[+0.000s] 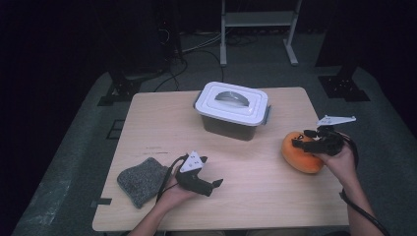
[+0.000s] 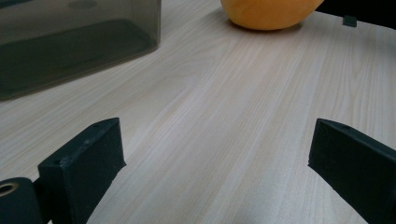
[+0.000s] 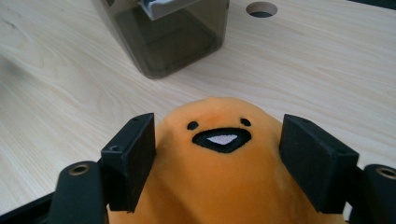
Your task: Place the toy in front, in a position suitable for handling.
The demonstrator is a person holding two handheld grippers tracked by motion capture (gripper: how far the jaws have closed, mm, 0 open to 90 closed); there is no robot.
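Right gripper view: the right gripper point(image 3: 219, 154) straddles the orange plush toy point(image 3: 224, 186) on the desk point(image 3: 60, 93), fingers point(image 3: 130, 158) spread either side, apparently not yet squeezing, lined up for a grab. The left gripper point(image 2: 215, 163) rests released over bare wood, keeping clear.

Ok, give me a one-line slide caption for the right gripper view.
Right gripper straddles the orange plush toy, jaws open, with the smoky plastic box beyond.

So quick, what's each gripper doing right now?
Left gripper: open, nothing between its jaws, resting low over the table.
Right gripper: open, jaws on either side of the orange plush toy, not yet squeezing it.
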